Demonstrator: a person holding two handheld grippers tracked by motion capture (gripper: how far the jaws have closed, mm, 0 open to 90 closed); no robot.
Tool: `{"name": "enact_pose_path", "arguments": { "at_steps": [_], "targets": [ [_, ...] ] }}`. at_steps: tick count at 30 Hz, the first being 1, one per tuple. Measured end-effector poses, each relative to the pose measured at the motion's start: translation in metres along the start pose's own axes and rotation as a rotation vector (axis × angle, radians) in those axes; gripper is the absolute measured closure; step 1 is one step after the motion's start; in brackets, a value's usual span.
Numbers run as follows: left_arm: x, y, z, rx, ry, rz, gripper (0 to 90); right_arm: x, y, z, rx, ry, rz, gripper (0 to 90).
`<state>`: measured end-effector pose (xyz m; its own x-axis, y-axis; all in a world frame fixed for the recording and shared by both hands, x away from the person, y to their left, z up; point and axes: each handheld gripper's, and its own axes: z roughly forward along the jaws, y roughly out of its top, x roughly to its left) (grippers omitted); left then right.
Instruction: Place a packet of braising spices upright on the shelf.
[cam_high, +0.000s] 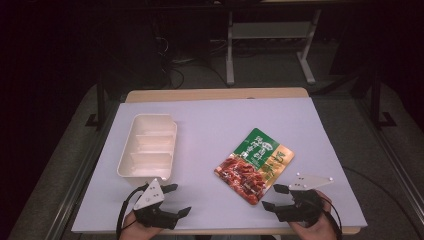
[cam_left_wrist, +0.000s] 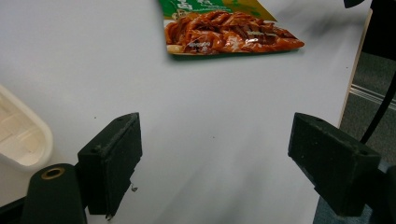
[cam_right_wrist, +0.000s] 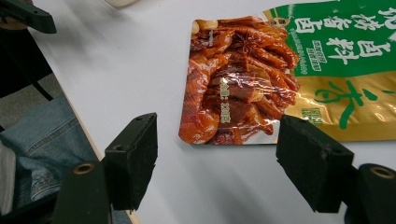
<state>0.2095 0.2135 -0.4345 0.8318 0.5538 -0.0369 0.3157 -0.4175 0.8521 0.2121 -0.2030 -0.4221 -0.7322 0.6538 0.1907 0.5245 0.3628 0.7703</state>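
Centrally, green-and-gold pouch (cam_high: 255, 165); white Chinese lettering, braised-meat photo.

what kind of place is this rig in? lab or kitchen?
Most likely a lab or recording workspace, not a kitchen: a bare white table staged with one food pouch and an empty tray, cables on the dark floor, and metal bench legs behind.
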Motion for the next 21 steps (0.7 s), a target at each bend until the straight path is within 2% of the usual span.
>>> {"name": "enact_pose_path", "arguments": {
  "at_steps": [7, 12, 21],
  "targets": [
    [0.0001, 0.0005, -0.0002, 0.003, 0.000, 0.001, 17.5, 0.0001, -0.0002, -0.0007, -0.003, -0.003, -0.004, 28.6],
    [0.0009, 0.0002, 0.0002, 0.004, 0.008, -0.017, 18.1, 0.0001, -0.0003, -0.0006, 0.000, -0.008, -0.002, 28.6],
    [0.0012, 0.0022, -0.0011, 0.002, 0.009, -0.030, 23.7, -0.0009, -0.0006, -0.0032, -0.003, -0.021, 0.002, 29.0]
  ]
}}
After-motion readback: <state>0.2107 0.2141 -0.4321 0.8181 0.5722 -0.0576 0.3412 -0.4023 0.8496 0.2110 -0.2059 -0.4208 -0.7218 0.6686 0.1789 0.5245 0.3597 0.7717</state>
